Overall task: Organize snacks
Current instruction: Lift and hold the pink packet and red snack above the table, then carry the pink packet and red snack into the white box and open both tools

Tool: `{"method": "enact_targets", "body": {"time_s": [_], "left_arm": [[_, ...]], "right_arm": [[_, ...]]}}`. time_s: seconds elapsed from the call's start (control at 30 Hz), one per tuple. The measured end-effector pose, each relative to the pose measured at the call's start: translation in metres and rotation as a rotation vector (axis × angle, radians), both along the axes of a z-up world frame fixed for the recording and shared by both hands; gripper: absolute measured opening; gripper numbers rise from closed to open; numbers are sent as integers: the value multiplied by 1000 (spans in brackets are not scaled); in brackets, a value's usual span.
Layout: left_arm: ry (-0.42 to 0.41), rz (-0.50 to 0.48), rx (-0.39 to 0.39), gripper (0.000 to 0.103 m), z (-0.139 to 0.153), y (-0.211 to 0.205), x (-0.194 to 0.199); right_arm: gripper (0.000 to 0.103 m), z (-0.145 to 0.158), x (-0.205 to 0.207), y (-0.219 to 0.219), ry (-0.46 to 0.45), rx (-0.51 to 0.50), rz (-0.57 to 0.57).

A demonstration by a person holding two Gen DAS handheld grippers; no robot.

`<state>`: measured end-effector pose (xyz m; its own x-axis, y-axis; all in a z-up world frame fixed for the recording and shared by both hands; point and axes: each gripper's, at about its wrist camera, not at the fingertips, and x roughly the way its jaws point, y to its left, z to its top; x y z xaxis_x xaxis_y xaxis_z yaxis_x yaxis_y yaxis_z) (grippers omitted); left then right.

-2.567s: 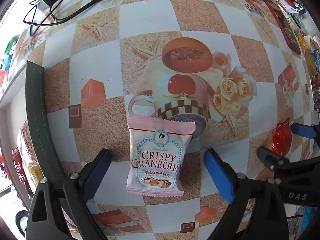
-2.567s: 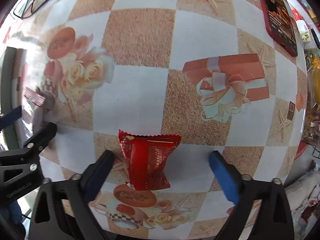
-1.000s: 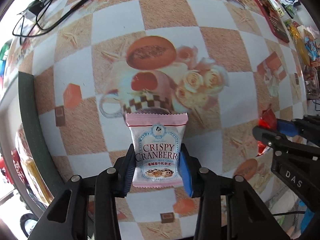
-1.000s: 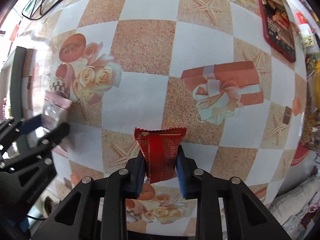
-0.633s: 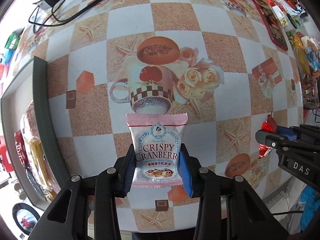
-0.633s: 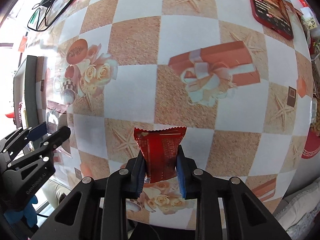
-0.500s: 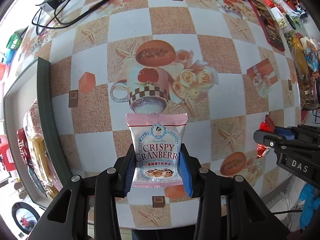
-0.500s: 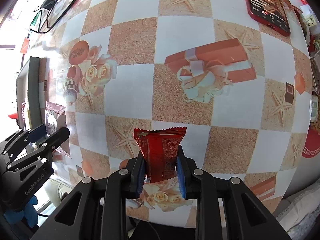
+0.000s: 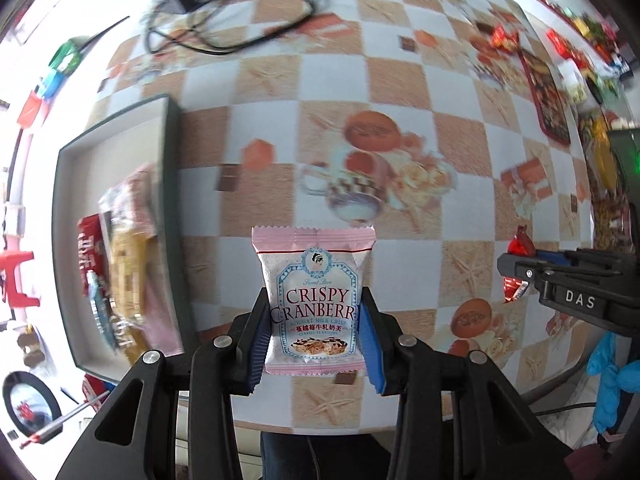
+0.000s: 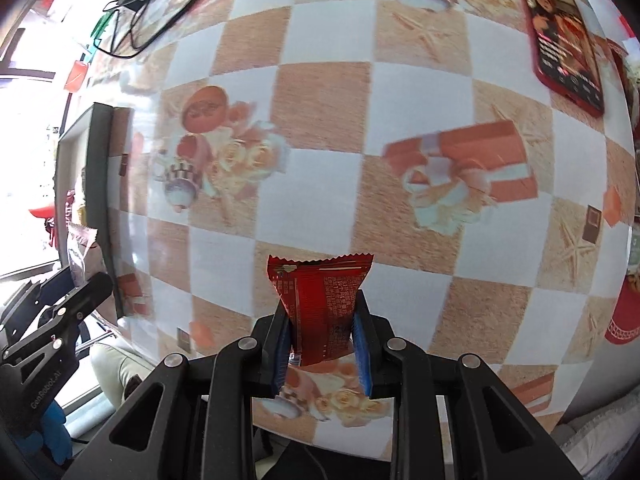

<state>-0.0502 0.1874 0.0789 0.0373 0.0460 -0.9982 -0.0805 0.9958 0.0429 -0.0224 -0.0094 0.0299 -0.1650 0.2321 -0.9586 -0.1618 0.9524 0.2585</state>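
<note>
My left gripper is shut on a pink "Crispy Cranberry" snack packet and holds it upright above the checkered tablecloth. My right gripper is shut on a red snack packet, also held above the table. The red packet shows at the right of the left wrist view, and the pink packet at the left of the right wrist view. A dark-rimmed tray holding several snack packets lies to the left.
A black cable lies at the far left of the table. A red phone lies at the far right, with loose snacks beyond it. The table's front edge is just below both grippers.
Both grippers closed on their packets, lifted them off the table and drew back. The view has since shifted so the tray at the left shows more fully.
</note>
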Motion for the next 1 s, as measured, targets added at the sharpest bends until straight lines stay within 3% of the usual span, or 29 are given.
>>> {"method": "enact_targets", "body": {"time_s": [0.2, 0.47, 0.73, 1.0], "left_arm": [[-59, 3, -15, 44, 21, 47, 2], [-83, -79, -4, 44, 20, 128, -3], [-96, -22, -15, 44, 13, 204, -23], [-98, 10, -37, 44, 1, 226, -25]], "right_arm": [[28, 18, 2, 35, -45, 15, -13], [28, 35, -2, 112, -72, 36, -78], [28, 48, -4, 232, -117, 28, 64], [28, 62, 0, 309, -146, 18, 198]]}}
